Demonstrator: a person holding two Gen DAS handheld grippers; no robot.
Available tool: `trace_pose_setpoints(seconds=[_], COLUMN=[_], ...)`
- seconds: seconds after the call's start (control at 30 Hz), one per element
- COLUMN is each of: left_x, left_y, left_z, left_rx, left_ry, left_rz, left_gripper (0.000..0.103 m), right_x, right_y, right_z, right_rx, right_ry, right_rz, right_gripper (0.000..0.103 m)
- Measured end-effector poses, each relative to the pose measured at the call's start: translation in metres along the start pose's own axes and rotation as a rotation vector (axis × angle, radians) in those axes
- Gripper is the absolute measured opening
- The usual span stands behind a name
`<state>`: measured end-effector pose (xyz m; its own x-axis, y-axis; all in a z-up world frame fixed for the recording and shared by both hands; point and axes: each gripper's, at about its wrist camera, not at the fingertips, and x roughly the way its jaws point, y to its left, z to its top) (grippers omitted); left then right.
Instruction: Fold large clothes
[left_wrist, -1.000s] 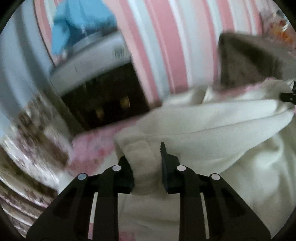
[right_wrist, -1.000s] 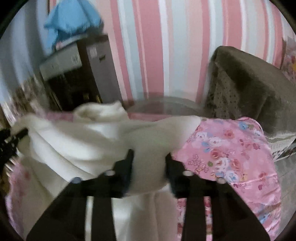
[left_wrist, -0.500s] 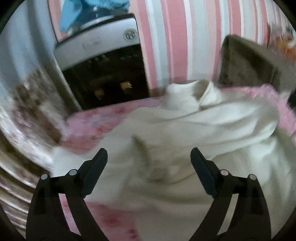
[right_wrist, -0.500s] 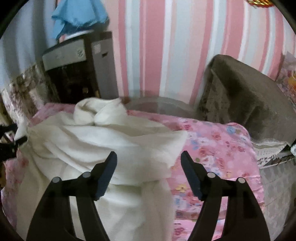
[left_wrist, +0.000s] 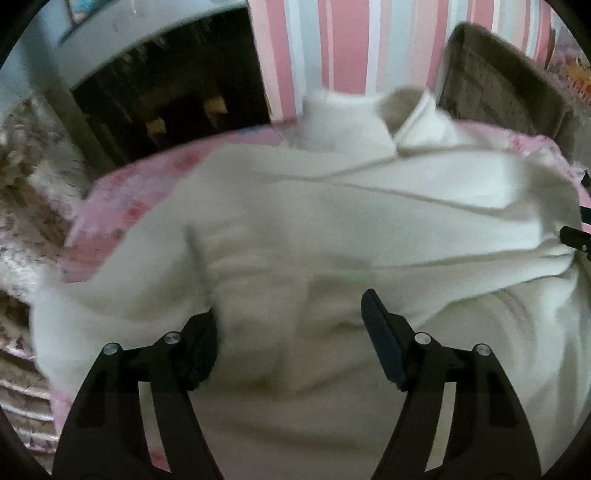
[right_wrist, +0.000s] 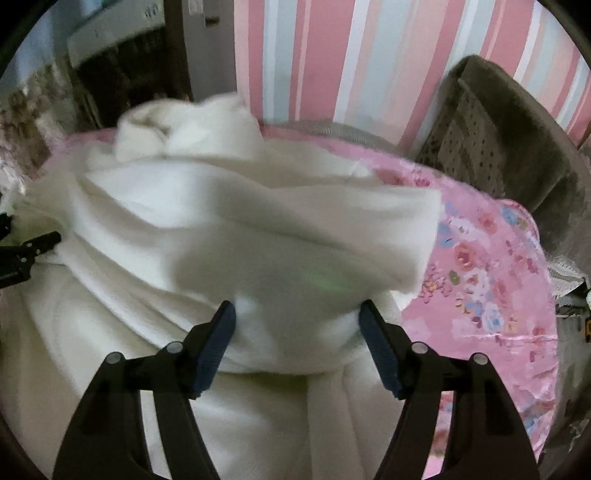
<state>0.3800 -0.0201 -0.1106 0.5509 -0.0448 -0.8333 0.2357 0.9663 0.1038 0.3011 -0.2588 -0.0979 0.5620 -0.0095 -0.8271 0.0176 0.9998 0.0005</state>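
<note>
The large cream-white fleecy garment (left_wrist: 332, 229) lies spread in soft folds over a pink floral-printed cloth (right_wrist: 487, 266) that covers the surface below, and it fills most of both wrist views. Its rolled collar end (right_wrist: 184, 125) sits bunched at the far side, toward the wall of pink, white and pale blue vertical stripes (right_wrist: 332, 55).

The left gripper (left_wrist: 288, 328) hangs over the near part of the garment with its two black fingers spread wide apart; a hump of the fabric rises between them, and the left finger's pad (left_wrist: 201, 354) is partly sunk behind a fold, but the pads are not pressed together on anything. The right gripper (right_wrist: 295, 332) is likewise spread wide, its blue-faced pads (right_wrist: 380, 354) standing on either side of a thick folded edge of the garment, with cloth bulging into the gap; whether the pads touch the fabric cannot be told through the blur.

The tip of the left gripper shows at the left edge of the right wrist view, beside the garment's side.

A dark cabinet with a white top (left_wrist: 166, 81) stands at the far left against the wall, and a brown fuzzy upholstered chair back (right_wrist: 509, 140) stands at the far right, just beyond the pink cloth
</note>
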Motion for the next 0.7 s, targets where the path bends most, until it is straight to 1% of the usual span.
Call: trace_pose_setpoints(seconds=[0.03,0.07,0.1,0.13,0.17,0.2,0.23,0.33,0.4,0.43,0.5,0.53,0.6,0.63,0.67,0.7], left_x=[-0.014,-0.033,-0.05,-0.064,-0.077,-0.09,-0.099,-0.112,-0.128,-0.136,-0.165,-0.179,-0.198,-0.204,-0.209,-0.208], left_y=[0.005,0.012,0.02,0.029,0.039,0.055,0.071,0.113,0.142,0.151,0.171,0.179,0.19,0.194,0.2,0.205], left_z=[-0.003,-0.008,-0.013,-0.018,-0.025,-0.032,-0.037,-0.045,-0.049,-0.048,-0.042,-0.037,-0.028,-0.022,-0.017,-0.016], left_rx=[-0.002,-0.006,-0.01,-0.014,-0.019,-0.034,-0.053,-0.107,-0.135,-0.134,-0.126,-0.121,-0.126,-0.134,-0.151,-0.169], left_ry=[-0.026,-0.064,-0.098,-0.124,-0.14,-0.148,-0.148,-0.13,-0.131,-0.14,-0.19,-0.208,-0.229,-0.238,-0.242,-0.238], left_rz=[0.017,0.044,0.063,0.075,0.091,0.115,0.137,0.194,0.244,0.269,0.357,0.388,0.407,0.399,0.359,0.322], left_gripper=[0.089,0.095,0.1,0.1,0.1,0.1,0.1,0.1,0.1,0.1,0.1,0.1,0.1,0.1,0.1,0.1], right_x=[-0.018,-0.044,-0.06,-0.08,-0.092,-0.114,-0.126,-0.163,-0.192,-0.204,-0.225,-0.237,-0.257,-0.264,-0.267,-0.265], right_y=[-0.002,-0.005,-0.006,-0.009,-0.011,-0.015,-0.018,-0.024,-0.025,-0.026,-0.028,-0.027,-0.025,-0.022,-0.019,-0.02], right_z=[-0.003,-0.007,-0.012,-0.017,-0.021,-0.028,-0.028,-0.033,-0.033,-0.029,-0.017,-0.011,0.003,0.01,0.018,0.022], right_rx=[0.011,0.019,0.023,0.026,0.026,0.029,0.034,0.053,0.071,0.075,0.077,0.078,0.063,0.041,0.03,0.04], right_ry=[-0.036,-0.087,-0.119,-0.156,-0.179,-0.224,-0.247,-0.29,-0.324,-0.333,-0.355,-0.375,-0.426,-0.457,-0.481,-0.487], right_rz=[0.028,0.054,0.067,0.086,0.102,0.121,0.122,0.132,0.167,0.186,0.216,0.213,0.149,0.096,0.035,0.028], right_gripper=[0.07,0.071,0.072,0.073,0.079,0.085,0.087,0.088,0.089,0.09,0.091,0.091,0.092,0.093,0.095,0.096])
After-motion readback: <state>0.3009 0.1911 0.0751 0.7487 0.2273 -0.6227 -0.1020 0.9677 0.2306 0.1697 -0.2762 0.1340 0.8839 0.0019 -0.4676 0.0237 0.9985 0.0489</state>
